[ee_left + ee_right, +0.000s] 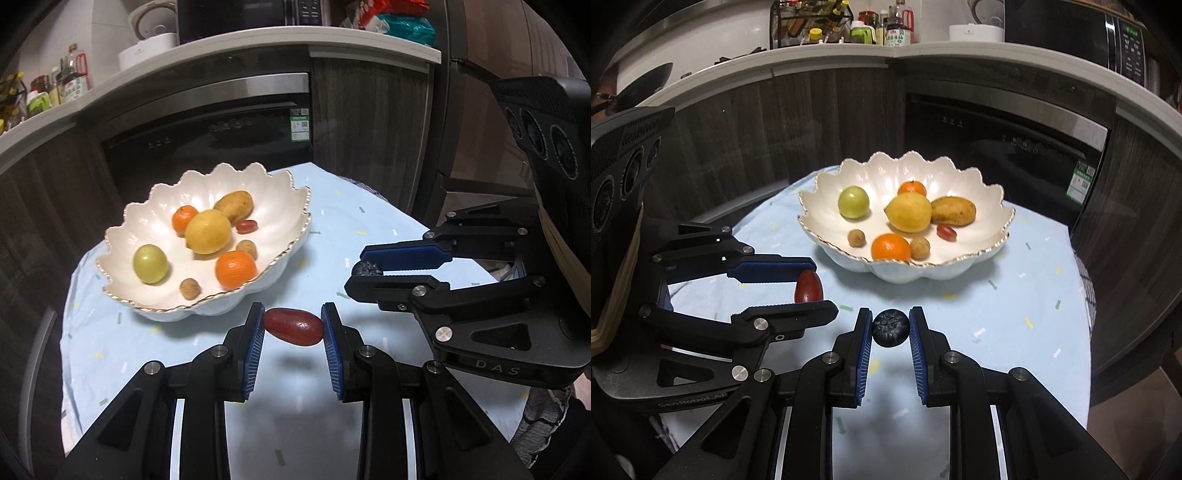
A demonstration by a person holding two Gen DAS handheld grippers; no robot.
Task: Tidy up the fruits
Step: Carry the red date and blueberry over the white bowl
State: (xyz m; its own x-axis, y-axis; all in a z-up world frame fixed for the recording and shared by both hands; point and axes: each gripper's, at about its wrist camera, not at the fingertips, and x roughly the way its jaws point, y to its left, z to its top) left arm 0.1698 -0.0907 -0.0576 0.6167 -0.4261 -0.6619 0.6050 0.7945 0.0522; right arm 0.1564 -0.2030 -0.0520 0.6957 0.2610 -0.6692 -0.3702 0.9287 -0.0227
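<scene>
While both claws hang above tabletop short of bowl: left claw pinches red oblong fruit end to end, pads bearing on its tips; right claw clamps dark round berry. Both lifted, likely bound for bowl already holding lemon, oranges, walnuts.

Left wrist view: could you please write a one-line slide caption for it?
Left gripper holds a red date above the tablecloth, near the scalloped fruit bowl.
</scene>
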